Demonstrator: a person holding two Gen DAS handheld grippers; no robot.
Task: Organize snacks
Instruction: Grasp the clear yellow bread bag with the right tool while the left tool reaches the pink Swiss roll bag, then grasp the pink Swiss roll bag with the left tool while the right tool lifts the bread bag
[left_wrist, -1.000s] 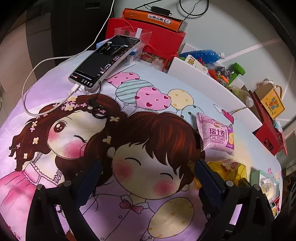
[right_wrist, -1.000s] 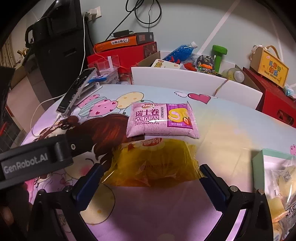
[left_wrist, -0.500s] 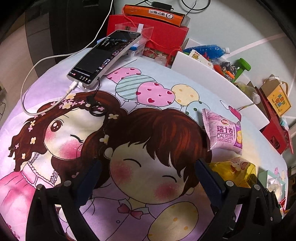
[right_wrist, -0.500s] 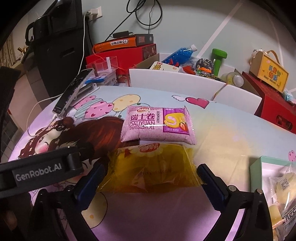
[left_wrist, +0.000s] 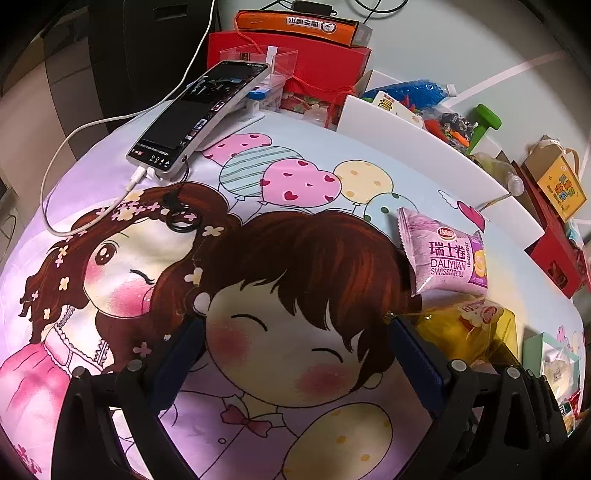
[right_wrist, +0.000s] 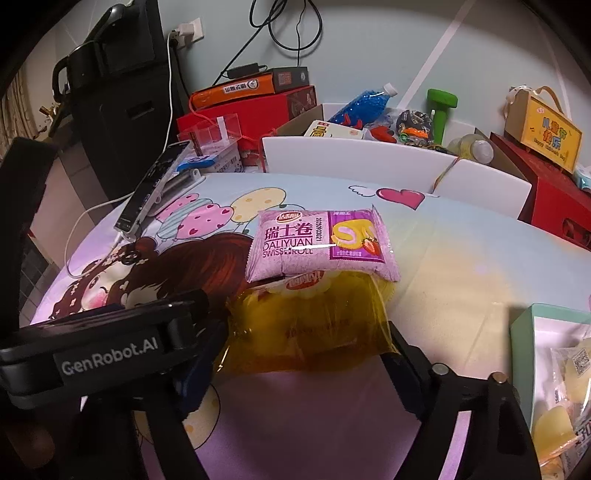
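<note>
A purple Swiss roll packet (right_wrist: 320, 243) lies on the cartoon tablecloth, with a yellow snack packet (right_wrist: 310, 325) just in front of it. My right gripper (right_wrist: 299, 354) is open, its fingers on either side of the yellow packet's near end. My left gripper (left_wrist: 295, 350) is open and empty over the cloth, with both packets to its right: the purple one (left_wrist: 445, 256) and the yellow one (left_wrist: 465, 332). The left gripper's body shows at the lower left of the right wrist view (right_wrist: 110, 354).
A mint green box (right_wrist: 550, 373) holding several snack packets stands at the right. A phone (left_wrist: 199, 114) on a stand with a white cable sits at the back left. Red boxes (left_wrist: 288, 55) and a white bin of toys (right_wrist: 388, 155) line the far edge.
My right gripper has moved forward so its fingers now flank the yellow packet. My left gripper has shifted slightly, staying open over the cloth.
</note>
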